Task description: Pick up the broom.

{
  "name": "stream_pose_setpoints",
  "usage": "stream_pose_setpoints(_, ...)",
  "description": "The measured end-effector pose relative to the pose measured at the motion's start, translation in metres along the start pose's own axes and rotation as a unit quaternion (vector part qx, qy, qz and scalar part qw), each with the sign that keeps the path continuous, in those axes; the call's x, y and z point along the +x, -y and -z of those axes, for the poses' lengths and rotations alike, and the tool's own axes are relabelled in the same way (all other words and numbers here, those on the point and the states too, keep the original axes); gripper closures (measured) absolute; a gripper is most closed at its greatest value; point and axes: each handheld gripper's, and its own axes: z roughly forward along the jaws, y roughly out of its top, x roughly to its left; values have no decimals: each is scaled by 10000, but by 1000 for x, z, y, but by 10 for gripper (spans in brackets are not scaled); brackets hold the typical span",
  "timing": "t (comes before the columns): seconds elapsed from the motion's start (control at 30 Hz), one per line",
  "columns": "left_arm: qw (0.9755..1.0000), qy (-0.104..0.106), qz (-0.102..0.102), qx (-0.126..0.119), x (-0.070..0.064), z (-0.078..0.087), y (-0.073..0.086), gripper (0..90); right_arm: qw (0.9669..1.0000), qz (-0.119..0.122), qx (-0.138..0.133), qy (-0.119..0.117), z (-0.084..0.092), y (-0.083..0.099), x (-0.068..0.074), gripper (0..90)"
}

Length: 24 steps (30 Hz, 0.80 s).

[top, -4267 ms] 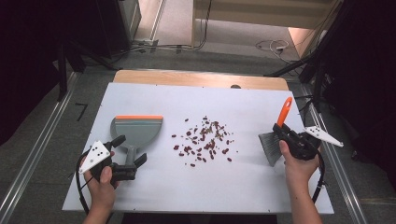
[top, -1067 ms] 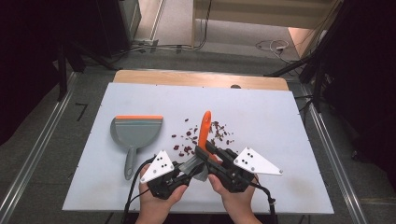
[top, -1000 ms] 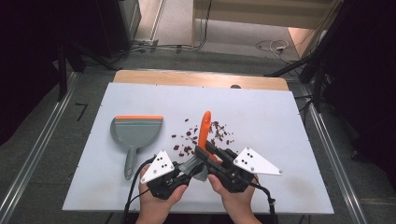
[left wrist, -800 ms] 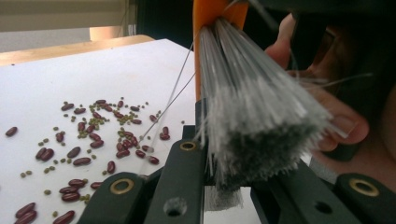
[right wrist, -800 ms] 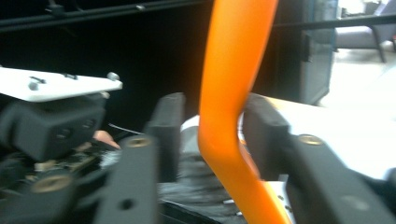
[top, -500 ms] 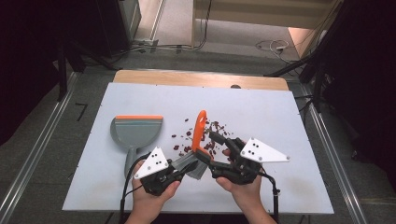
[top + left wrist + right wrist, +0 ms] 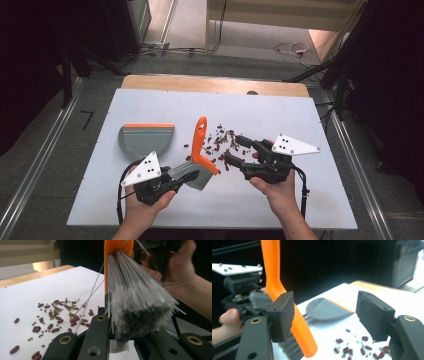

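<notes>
Dustpan [image 7: 146,140]: it lies flat on the table [image 7: 90,200] at your far left, orange lip away from you, well apart from both of your hands. In the right gripper view it shows [image 7: 329,308] behind the brush handle.
Left gripper [image 7: 172,181]: your left hand holds it near the table's front edge, and its jaws are clamped on the brush by the grey bristles. In the left gripper view the bristles [image 7: 136,305] stand right between the black jaws, pinched at their lower end.
Brush [image 7: 201,150]: it is off the table in your left gripper, with the orange handle slanting up and away from you and the bristle end toward your left hand. It hangs just left of the beans.
Beans [image 7: 222,142]: small dark red and green ones lie scattered on the table's middle, between the brush handle and your right gripper.
Right gripper [image 7: 237,150]: your right hand holds it just right of the brush. Its jaws stand apart, having just opened, and nothing is between them. In the right gripper view the handle [image 7: 284,297] passes behind the left pad.
</notes>
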Motion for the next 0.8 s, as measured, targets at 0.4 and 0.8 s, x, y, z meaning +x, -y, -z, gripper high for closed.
stream_pose_setpoints(0.4, 9960, 854, -218, 167, 1, -1, 0, 867, 9882, 159, 679, -1364, -8, 11, 2, 353)
stream_pose_setpoints(0.8, 9890, 1408, -280, 353, -4, -10, 3, 866, 9755, 201, 834, -2025, -19, 12, 22, 459)
